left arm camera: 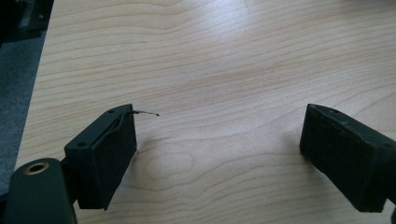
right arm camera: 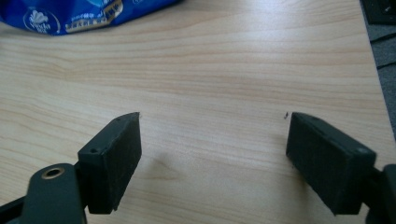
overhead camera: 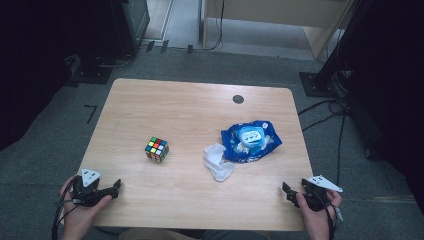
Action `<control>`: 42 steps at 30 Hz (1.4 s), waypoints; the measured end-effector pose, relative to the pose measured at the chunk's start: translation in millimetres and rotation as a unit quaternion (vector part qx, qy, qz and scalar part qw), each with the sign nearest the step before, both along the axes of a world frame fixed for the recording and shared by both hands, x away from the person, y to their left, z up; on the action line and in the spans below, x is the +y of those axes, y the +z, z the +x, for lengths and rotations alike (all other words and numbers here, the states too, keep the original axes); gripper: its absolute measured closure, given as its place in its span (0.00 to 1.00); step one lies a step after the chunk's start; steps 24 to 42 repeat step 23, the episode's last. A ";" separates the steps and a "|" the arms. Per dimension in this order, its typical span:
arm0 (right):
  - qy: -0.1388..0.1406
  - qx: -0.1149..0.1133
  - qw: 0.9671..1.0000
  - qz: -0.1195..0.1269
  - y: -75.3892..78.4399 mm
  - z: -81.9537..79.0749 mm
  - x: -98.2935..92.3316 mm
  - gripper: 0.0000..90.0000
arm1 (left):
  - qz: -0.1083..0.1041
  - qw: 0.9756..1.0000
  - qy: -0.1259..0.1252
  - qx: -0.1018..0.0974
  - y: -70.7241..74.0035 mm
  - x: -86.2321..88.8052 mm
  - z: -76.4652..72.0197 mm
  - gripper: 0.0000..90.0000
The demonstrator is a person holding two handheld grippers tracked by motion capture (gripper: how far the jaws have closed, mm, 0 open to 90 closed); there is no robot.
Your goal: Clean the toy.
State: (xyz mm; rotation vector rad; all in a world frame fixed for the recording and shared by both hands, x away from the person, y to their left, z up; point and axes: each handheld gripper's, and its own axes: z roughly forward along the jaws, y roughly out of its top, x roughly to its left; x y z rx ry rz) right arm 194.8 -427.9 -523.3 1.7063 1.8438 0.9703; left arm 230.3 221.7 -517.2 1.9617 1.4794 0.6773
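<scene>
A colourful puzzle cube (overhead camera: 157, 149) sits left of centre on the wooden table (overhead camera: 190, 107). Right of centre lies a blue wet-wipe pack (overhead camera: 250, 140) with a pale lid, and a crumpled white wipe (overhead camera: 217, 161) rests against its near left side. My left gripper (overhead camera: 116, 187) is held in a hand at the table's near left corner, jaws apart over bare wood. In the left gripper view, that same left gripper (left arm camera: 219, 140) has nothing between its pads. My right gripper (overhead camera: 286, 191) sits at the near right corner, open and empty. The right gripper view shows this right gripper (right arm camera: 212, 140) with the blue wet-wipe pack (right arm camera: 79, 14) at top left.
A small dark round grommet (overhead camera: 238, 99) is set into the table near its far edge. Cables and dark stands (overhead camera: 325, 82) sit on the grey floor to the right. The table's right edge (right arm camera: 373, 60) lies close beside my right gripper.
</scene>
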 end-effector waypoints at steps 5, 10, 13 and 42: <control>0.016 -0.001 0.999 -0.034 -1.4 -0.4 3.7 0.19 | -0.017 1.000 -0.018 0.011 -0.5 0.0 2.0 0.12; 0.024 0.002 0.998 -0.055 -1.8 -0.1 7.9 0.18 | -0.018 1.000 -0.015 0.010 -0.7 -1.2 2.2 0.12; 0.025 0.002 0.998 -0.056 -1.9 0.0 7.7 0.18 | -0.018 1.000 -0.015 0.010 -0.7 -1.1 2.2 0.12; 0.004 0.005 0.999 -0.054 -2.0 0.5 6.6 0.16 | -0.019 1.000 -0.014 0.011 -0.6 -1.2 2.2 0.13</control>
